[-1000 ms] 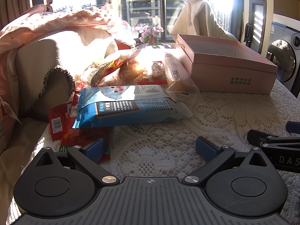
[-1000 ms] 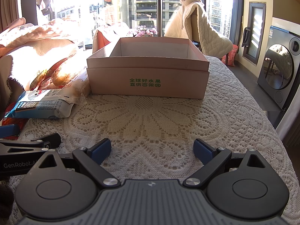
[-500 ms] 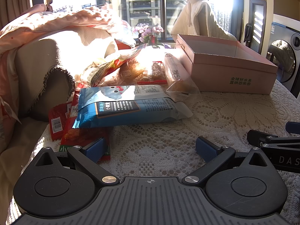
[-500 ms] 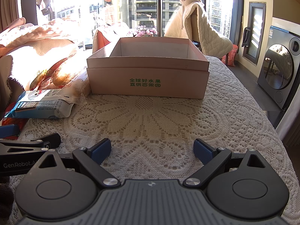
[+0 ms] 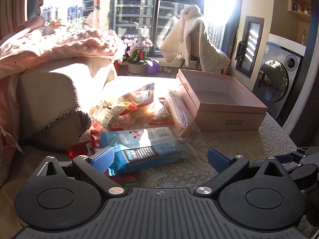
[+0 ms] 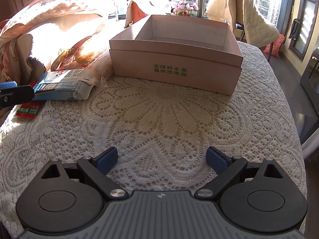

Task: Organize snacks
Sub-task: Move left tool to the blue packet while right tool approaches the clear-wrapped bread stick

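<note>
A blue and white snack packet lies on the lace tablecloth, also seen in the right wrist view. My left gripper is open, its left finger over the packet's near left corner and its right finger on bare cloth beside it. Behind the packet lie several more snack bags and a clear bread pack. An open, empty pink box stands to the right, and in the right wrist view straight ahead. My right gripper is open and empty above the cloth, well short of the box.
Small red packets lie at the table's left edge; one shows in the right wrist view. A blanket-draped sofa arm borders the left side. A chair with a cream blanket stands behind the table. A washing machine stands far right.
My left gripper has moved forward and up to the blue packet, its left finger now over the packet's corner. My right gripper has risen and tilted down a little; both stay open.
</note>
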`<state>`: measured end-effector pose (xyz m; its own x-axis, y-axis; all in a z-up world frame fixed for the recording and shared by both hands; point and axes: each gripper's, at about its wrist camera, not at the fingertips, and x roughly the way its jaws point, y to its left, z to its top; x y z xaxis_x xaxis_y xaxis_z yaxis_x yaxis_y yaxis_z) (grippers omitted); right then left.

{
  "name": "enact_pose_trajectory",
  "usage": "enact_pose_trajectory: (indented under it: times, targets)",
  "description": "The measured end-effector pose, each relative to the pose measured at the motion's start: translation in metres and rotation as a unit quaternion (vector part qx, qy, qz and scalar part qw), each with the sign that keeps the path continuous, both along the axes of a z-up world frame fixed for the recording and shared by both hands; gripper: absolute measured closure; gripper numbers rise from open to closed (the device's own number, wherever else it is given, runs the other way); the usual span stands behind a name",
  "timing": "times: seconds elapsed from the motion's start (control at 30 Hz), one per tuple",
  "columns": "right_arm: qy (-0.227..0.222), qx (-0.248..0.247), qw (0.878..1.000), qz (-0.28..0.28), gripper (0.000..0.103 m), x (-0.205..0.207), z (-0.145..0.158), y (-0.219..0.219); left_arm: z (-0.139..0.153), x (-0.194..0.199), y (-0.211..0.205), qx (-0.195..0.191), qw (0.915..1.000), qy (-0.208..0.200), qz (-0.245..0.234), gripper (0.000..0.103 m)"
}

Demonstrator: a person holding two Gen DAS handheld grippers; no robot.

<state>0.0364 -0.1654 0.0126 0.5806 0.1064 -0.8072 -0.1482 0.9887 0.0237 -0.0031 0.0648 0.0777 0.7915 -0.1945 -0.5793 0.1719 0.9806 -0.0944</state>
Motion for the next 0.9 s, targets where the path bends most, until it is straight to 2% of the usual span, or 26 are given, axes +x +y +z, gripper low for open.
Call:
enact_pose_trajectory:
  times: [0.1,0.2,0.27,0.3,0.43,0.5,0.57,0.63,0.7,0.73,0.9]
  targets:
    - [0.017,-0.012,1.0,-0.006,0.003,0.006,0.0,0.007,0.002,0.022,0.029,0.011,0.9995,0.01,0.028,0.0]
    - [0.009,-0.012,1.0,0.005,0.003,0.009,0.0,0.006,-0.002,0.024,0.063,0.004,0.9976,0.023,0.065,0.0]
    - [-0.011,-0.004,1.0,0.021,0.013,0.011,0.004,0.01,-0.007,0.02,0.08,-0.005,0.9962,0.034,0.08,0.0]
    - [-0.023,0.008,0.999,0.026,0.014,0.015,0.008,0.013,-0.008,0.02,0.083,-0.005,0.996,0.038,0.081,0.0]
    - [-0.052,0.1,0.993,0.016,0.015,0.044,0.024,0.023,-0.018,0.012,0.075,-0.002,0.9972,0.051,0.054,0.0]
    - [-0.059,0.116,0.991,0.016,0.015,0.062,0.029,0.039,-0.021,0.008,0.064,-0.006,0.9979,0.052,0.038,0.0]
    - [-0.053,0.133,0.989,0.029,0.015,0.083,0.03,0.063,-0.023,0.005,0.049,0.008,0.9986,0.044,0.027,0.0]
    - [-0.052,0.117,0.991,0.035,0.016,0.101,0.026,0.087,-0.024,0.003,0.037,0.03,0.9989,0.031,0.018,0.0]
    - [-0.026,0.107,0.994,0.028,0.026,0.118,0.016,0.101,-0.024,0.005,0.032,0.041,0.9988,0.024,0.014,0.0]
    - [-0.009,0.101,0.994,0.028,0.043,0.123,0.011,0.103,-0.023,0.007,0.032,0.038,0.9989,0.025,0.016,0.0]
    - [-0.014,0.081,0.995,0.054,0.062,0.094,0.015,0.077,-0.025,0.027,0.044,-0.003,0.9977,0.037,0.056,0.001]
